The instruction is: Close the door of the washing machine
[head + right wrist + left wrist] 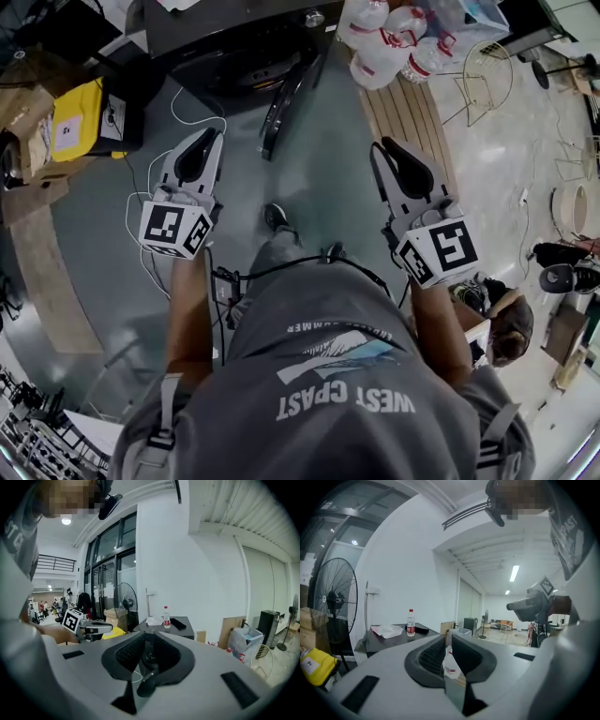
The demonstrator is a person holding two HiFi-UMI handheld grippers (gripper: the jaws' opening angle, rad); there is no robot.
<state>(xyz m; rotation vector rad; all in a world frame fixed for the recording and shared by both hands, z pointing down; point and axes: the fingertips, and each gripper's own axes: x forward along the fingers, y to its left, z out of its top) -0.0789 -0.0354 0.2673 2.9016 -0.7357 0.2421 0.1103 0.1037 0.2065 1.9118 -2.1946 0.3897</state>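
Note:
The dark washing machine (234,37) stands ahead at the top of the head view. Its round door (281,108) hangs open, edge-on towards me. My left gripper (214,136) is held out left of the door, apart from it, jaws shut on nothing. To the right of the door my right gripper (380,148) is also clear of it, jaws together and empty. In the left gripper view the left gripper (447,644) points past the machine's top (393,639). The right gripper (147,641) faces the machine (164,629), with the dark door low between its jaws.
A water bottle (166,617), a crumpled cloth (153,620) and a black item lie on the machine. A pack of bottles (394,42) sits on a wooden pallet (412,112) to the right. At the left are a yellow container (75,122), a white cable (187,117) and a fan (333,602).

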